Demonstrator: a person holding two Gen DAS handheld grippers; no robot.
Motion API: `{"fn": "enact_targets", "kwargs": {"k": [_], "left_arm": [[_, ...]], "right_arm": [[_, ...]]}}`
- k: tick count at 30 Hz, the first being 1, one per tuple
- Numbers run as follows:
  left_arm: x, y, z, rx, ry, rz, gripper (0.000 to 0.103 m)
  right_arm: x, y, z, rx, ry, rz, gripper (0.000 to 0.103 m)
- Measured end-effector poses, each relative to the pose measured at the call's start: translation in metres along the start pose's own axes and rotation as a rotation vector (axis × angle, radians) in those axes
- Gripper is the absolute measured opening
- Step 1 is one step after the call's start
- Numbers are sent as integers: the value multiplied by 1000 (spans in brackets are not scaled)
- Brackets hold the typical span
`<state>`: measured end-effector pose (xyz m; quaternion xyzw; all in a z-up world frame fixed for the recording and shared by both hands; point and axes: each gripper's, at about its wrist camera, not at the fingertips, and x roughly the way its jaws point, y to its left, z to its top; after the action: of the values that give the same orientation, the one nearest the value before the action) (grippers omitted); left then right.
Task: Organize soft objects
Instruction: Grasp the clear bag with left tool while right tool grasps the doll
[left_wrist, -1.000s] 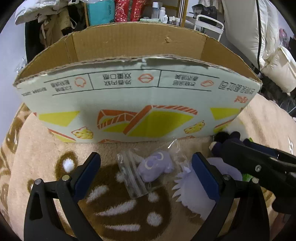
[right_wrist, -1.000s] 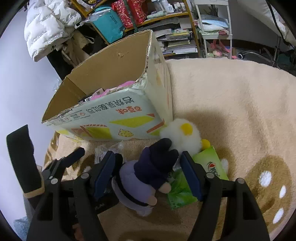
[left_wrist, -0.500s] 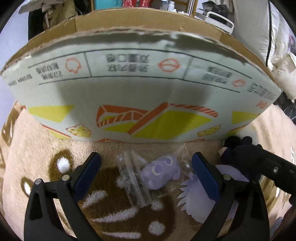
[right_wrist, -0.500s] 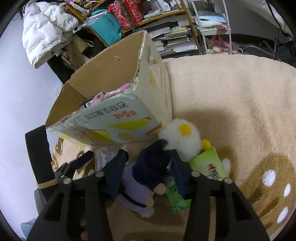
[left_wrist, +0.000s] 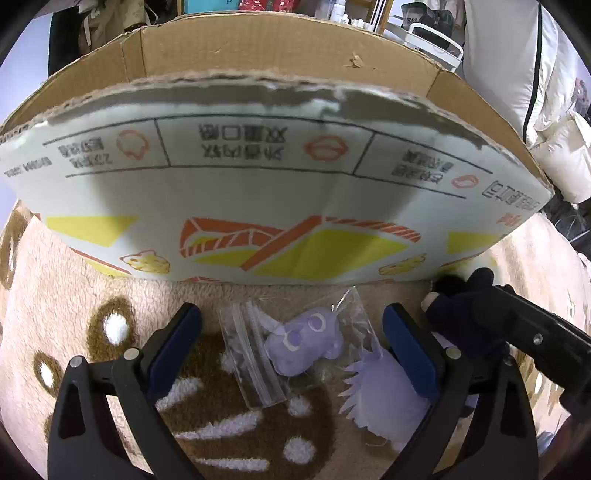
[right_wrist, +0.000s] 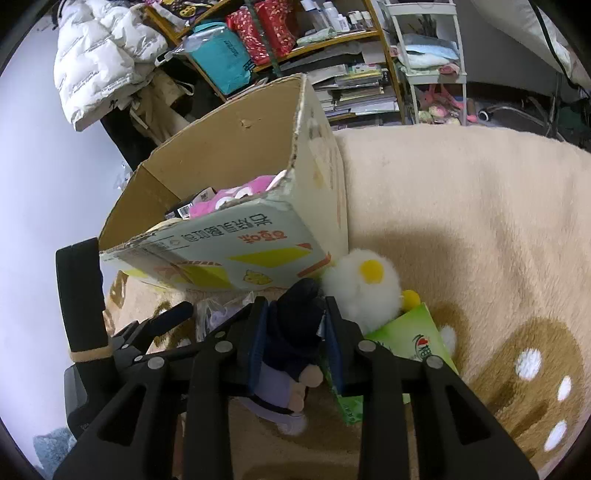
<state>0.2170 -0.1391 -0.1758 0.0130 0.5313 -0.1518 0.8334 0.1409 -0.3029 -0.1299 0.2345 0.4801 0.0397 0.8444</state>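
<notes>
My right gripper (right_wrist: 293, 325) is shut on a plush doll (right_wrist: 295, 332) with a dark navy top and lavender body, on the rug next to the cardboard box (right_wrist: 258, 236). The doll also shows in the left wrist view (left_wrist: 461, 314), with the right gripper (left_wrist: 524, 332) on it. My left gripper (left_wrist: 291, 332) is open over a small purple plush in a clear zip bag (left_wrist: 303, 338), its fingers either side and apart from it. A pale lavender spiky cloth piece (left_wrist: 380, 384) lies under the left gripper's right finger.
A white fluffy plush with a yellow spot (right_wrist: 364, 284) and a green tissue pack (right_wrist: 413, 343) lie right of the doll. Pink soft items (right_wrist: 236, 194) sit inside the box. The beige rug (right_wrist: 461, 221) stretches right. Shelves and a white jacket (right_wrist: 99, 55) stand behind.
My right gripper has closed from open onto the dark-topped doll. My left gripper has edged closer to the box and the bagged purple plush, still open.
</notes>
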Motion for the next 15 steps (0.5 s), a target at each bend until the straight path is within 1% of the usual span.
{"fn": "enact_targets", "kwargs": {"k": [4, 10, 13, 15], "left_arm": [[6, -2, 0, -7, 12, 12, 98], [17, -9, 4, 18, 52, 50, 99], [21, -10, 6, 5, 77, 49, 96], [17, -7, 5, -1, 72, 60, 88]], "right_arm": [[0, -1, 0, 5, 1, 5, 30], [1, 0, 0, -3, 15, -9, 30], [1, 1, 0, -1, 12, -11, 30], [1, 0, 0, 1, 10, -10, 29]]}}
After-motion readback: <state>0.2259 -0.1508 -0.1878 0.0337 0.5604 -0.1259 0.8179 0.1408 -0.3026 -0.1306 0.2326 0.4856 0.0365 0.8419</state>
